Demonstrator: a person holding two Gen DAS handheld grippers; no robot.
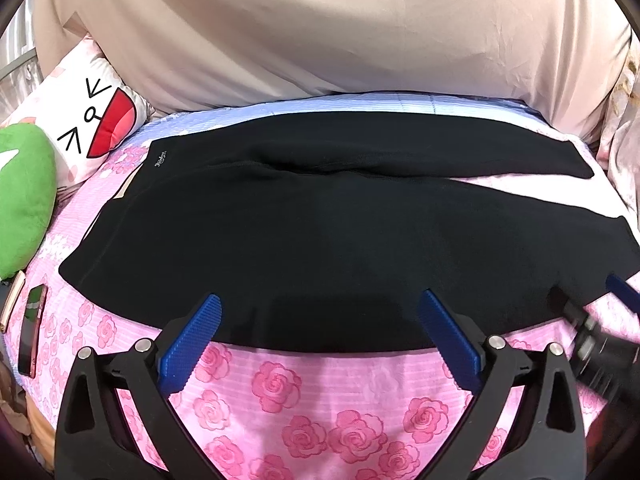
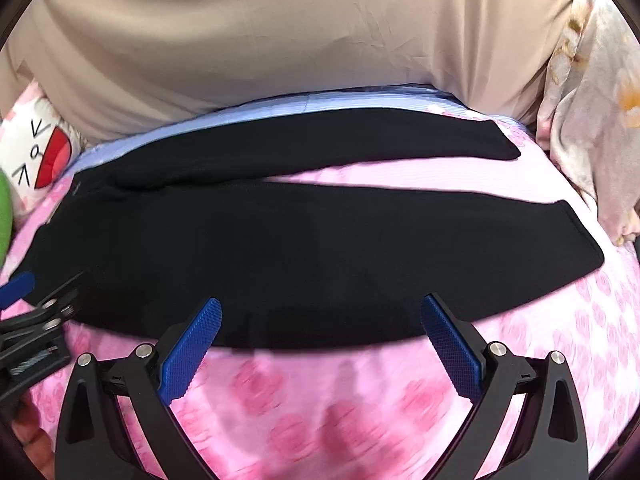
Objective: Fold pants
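Observation:
Black pants (image 1: 320, 216) lie flat across a pink rose-print bed sheet (image 1: 304, 408), waistband to the left, both legs running right with a narrow gap between them. My left gripper (image 1: 320, 312) is open, its blue fingertips over the near edge of the pants near the waist end. In the right wrist view the same pants (image 2: 312, 240) stretch across, and my right gripper (image 2: 320, 316) is open over the near leg's edge. Each gripper shows in the other's view: the right gripper (image 1: 600, 320) at the right edge, the left gripper (image 2: 32, 304) at the left edge.
A beige curtain (image 1: 320, 28) hangs behind the bed. A cartoon-face pillow (image 1: 88, 120) and a green plush (image 1: 24, 196) sit at the left. A phone (image 1: 32, 332) lies by the left edge. Floral bedding (image 2: 592, 128) is bunched at the right.

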